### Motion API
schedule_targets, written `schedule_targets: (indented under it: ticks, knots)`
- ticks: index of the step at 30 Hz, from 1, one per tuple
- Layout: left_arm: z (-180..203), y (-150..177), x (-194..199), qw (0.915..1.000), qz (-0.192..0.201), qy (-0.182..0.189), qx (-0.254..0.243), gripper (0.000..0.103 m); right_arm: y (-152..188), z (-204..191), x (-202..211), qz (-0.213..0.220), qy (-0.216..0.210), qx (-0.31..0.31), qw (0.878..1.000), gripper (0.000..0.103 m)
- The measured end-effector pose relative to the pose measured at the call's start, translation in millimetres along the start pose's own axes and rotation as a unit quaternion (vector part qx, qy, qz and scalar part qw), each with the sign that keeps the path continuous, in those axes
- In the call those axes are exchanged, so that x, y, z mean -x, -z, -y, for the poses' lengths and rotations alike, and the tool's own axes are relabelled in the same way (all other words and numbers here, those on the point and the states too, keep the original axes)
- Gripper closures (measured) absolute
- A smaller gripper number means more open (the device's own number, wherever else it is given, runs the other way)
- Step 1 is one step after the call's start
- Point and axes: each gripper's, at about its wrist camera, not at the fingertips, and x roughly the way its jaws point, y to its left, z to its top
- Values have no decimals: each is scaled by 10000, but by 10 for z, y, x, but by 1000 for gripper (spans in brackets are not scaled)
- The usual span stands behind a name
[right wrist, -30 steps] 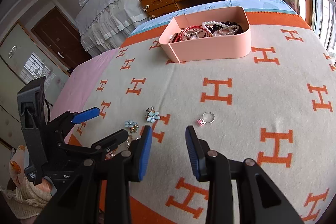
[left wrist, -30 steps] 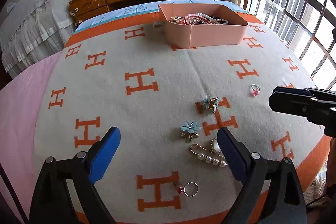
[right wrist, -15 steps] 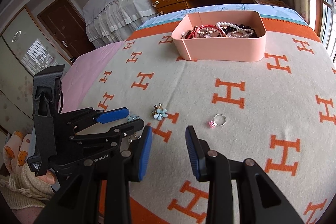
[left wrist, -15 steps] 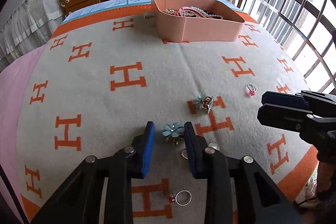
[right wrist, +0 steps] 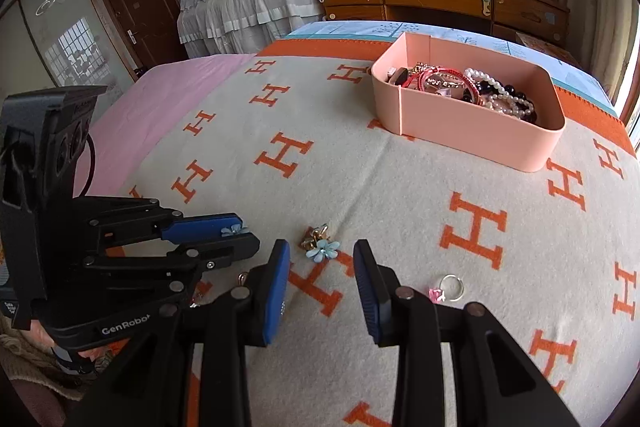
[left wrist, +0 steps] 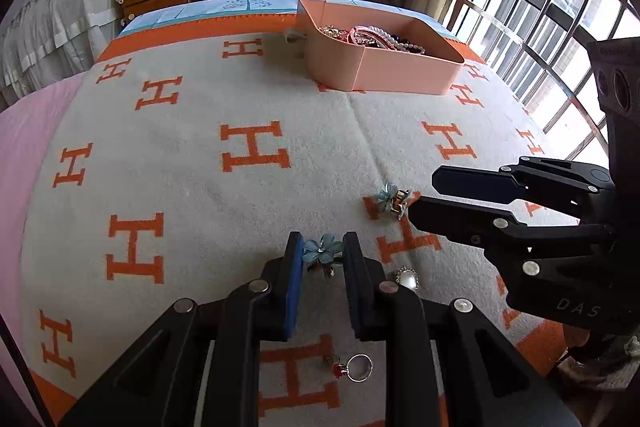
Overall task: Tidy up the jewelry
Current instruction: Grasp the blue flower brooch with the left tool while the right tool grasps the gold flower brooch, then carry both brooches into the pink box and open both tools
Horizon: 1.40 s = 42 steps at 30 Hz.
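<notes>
The blanket (left wrist: 200, 131) is soft and uneven. Judged risk: a small clip could slip or snag in its nap during lifting, missing the distant pink tray (left wrist: 384, 71). The left gripper (left wrist: 323, 247) is clamped on a blue flower clip (left wrist: 322, 249), pinched at its fingertips. The right gripper (right wrist: 322, 259) stands with fingers apart, a second flower clip (right wrist: 320, 243) lying between and just ahead of them; a pink-stone ring (right wrist: 448, 289) sits beside.
</notes>
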Motion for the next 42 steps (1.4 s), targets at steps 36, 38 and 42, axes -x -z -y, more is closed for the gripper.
schedule_targets:
  ticks: [36,38,42]
  knots:
    - [286,-422,589,9986,430,27,-320,85,-106,70,555,517,584,254,9966,80]
    - [358,-559,709,9979,504,86,-391,85,-173,136,747,667,622,166,9957,80]
    - [499,-917,944,9966,629,127,-520,85,-371,252,1149,951,793,16,9923,80]
